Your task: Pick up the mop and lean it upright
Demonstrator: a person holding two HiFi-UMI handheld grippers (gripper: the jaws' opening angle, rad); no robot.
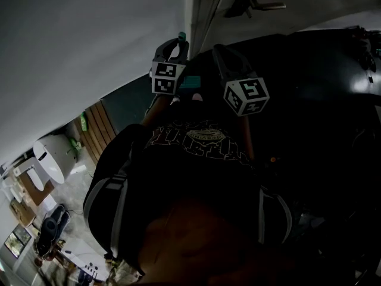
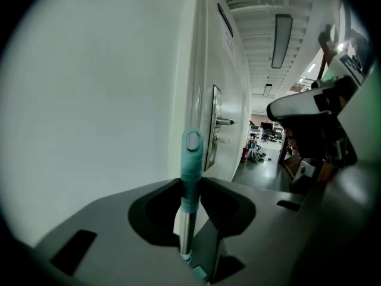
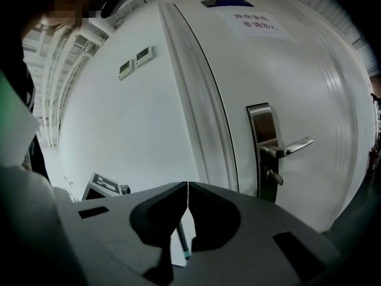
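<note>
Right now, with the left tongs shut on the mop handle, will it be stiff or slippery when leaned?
The mop handle looks like a smooth metal tube: probably stiff, yet it may slip in the left tongs. Its teal cap looks plastic, likely less slippery. Against the smooth white wall, the thin handle could slide sideways.

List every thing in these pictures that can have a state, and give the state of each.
mop handle: held between jaws, with its teal cap sticking out past them.
left gripper: shut on the mop handle.
right gripper: shut, jaw tips touching.
door: closed.
door lever: level, not pressed down.
</note>
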